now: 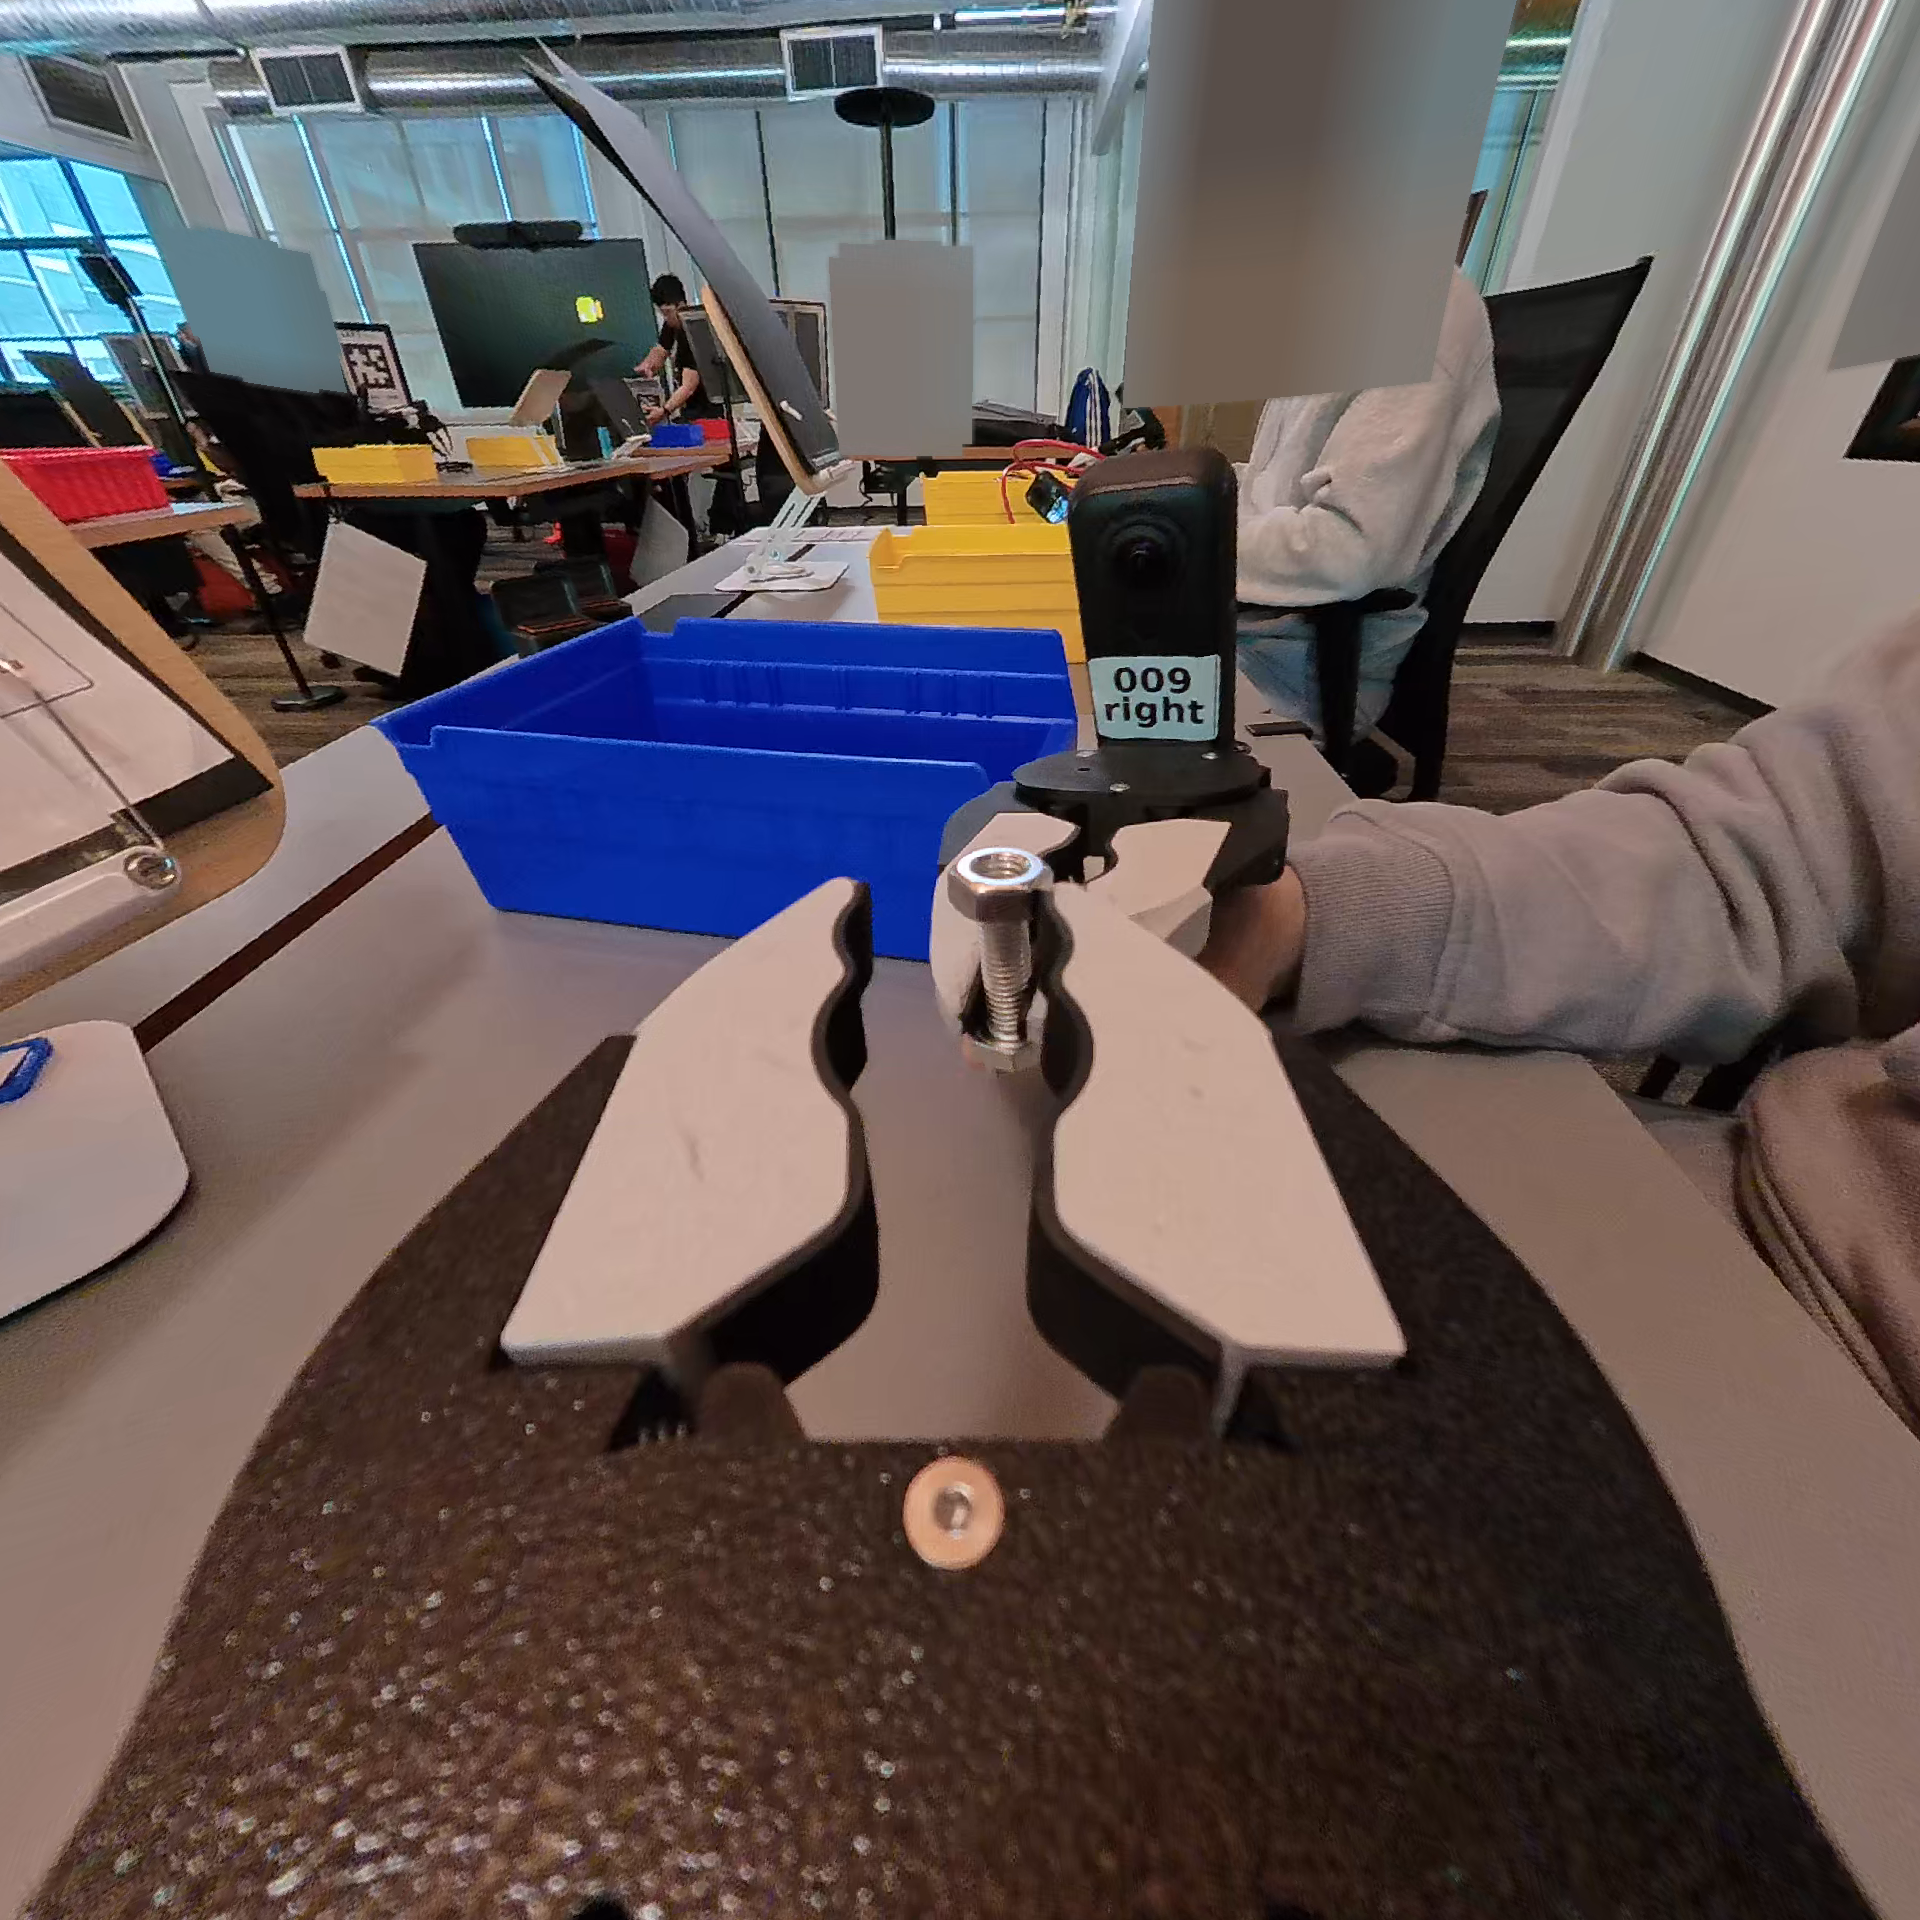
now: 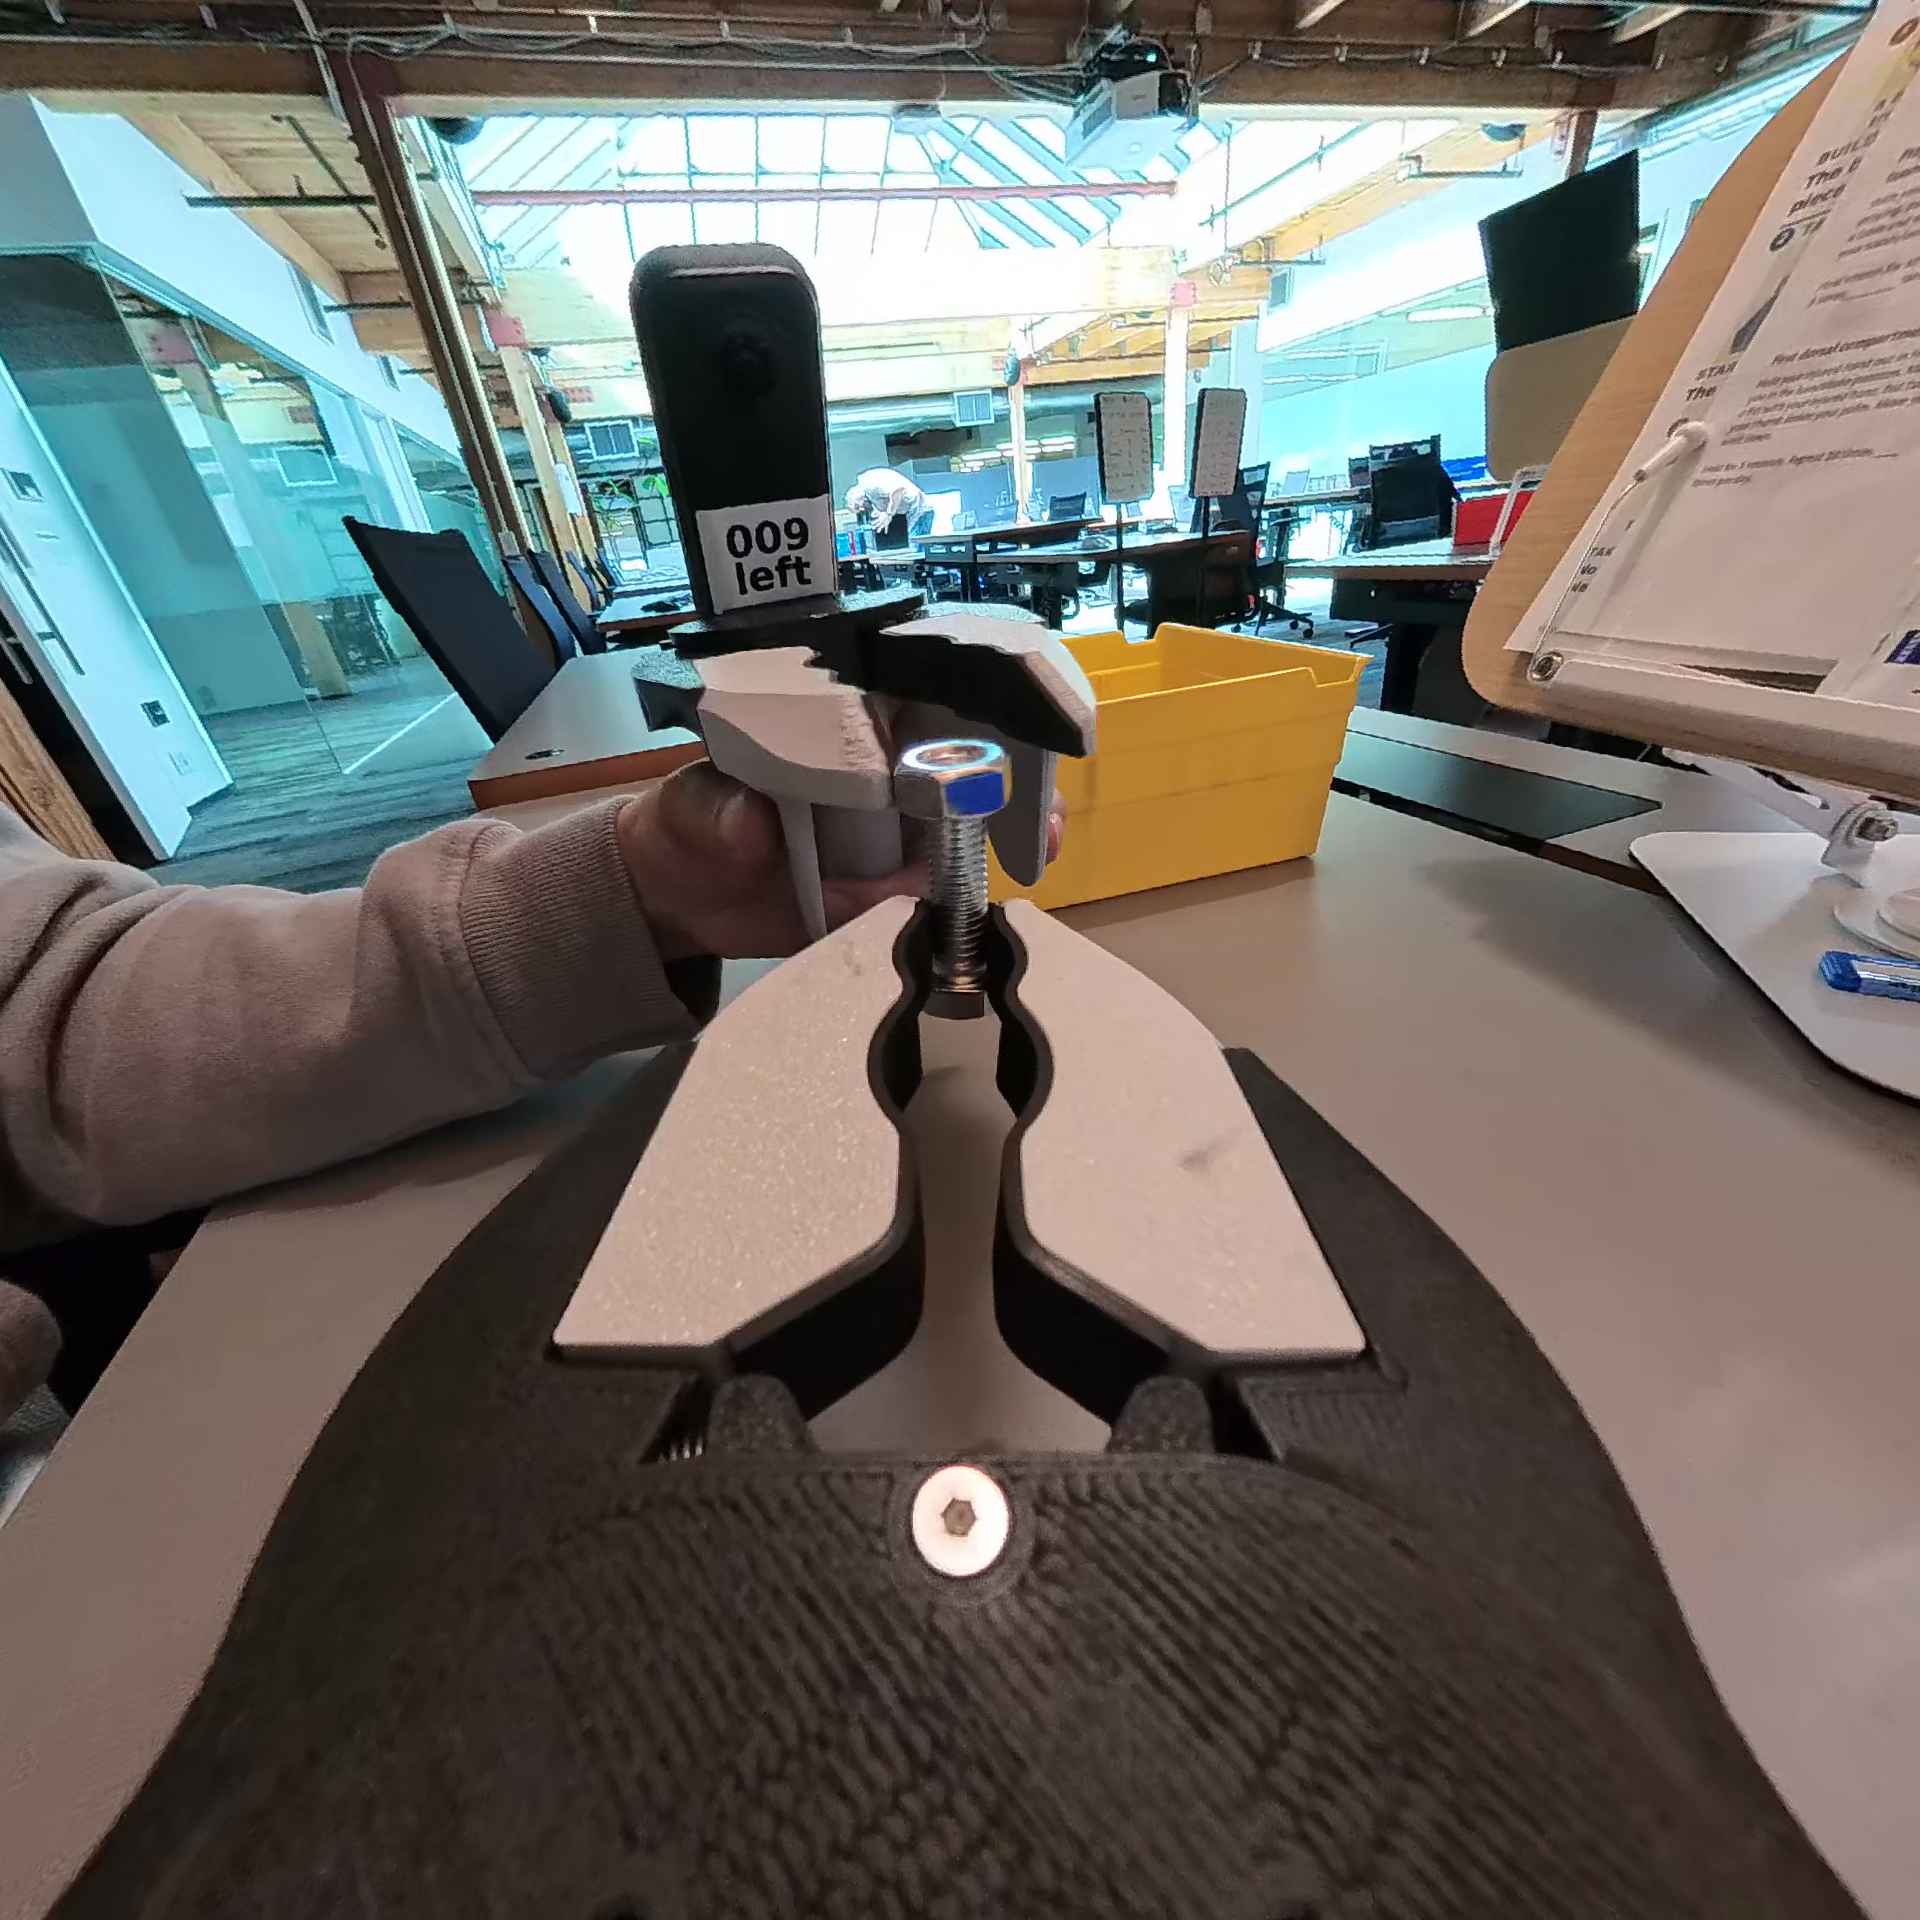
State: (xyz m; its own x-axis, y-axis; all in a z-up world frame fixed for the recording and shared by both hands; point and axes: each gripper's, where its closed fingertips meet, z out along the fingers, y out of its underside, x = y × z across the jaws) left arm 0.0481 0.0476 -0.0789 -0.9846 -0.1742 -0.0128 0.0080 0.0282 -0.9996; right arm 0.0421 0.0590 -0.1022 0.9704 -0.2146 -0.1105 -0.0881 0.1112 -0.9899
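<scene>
A silver bolt (image 2: 958, 904) stands upright with a hex nut (image 2: 954, 781) on its top end. My right gripper (image 2: 961, 925) is shut on the bolt's threaded shank, with the bolt's head just below the fingertips. My left gripper (image 2: 935, 810) faces it from the far side with its fingers (image 2: 790, 748) spread on either side of the nut and not clamping it. In the left wrist view my left gripper (image 1: 961, 909) is open, with a clear gap between its left finger (image 1: 769, 1039) and the nut (image 1: 1000, 878). The bolt (image 1: 1004, 966) sits in the right gripper (image 1: 1003, 987).
A blue bin (image 1: 727, 769) stands on the grey table (image 1: 312, 1039) behind the grippers, and a yellow bin (image 2: 1205, 748) stands on the other side. A document stand (image 2: 1714, 468) on a white base rises at the table's edge. A person sits in a chair (image 1: 1538, 416) beyond. The tips of both grippers are at nearly the same place.
</scene>
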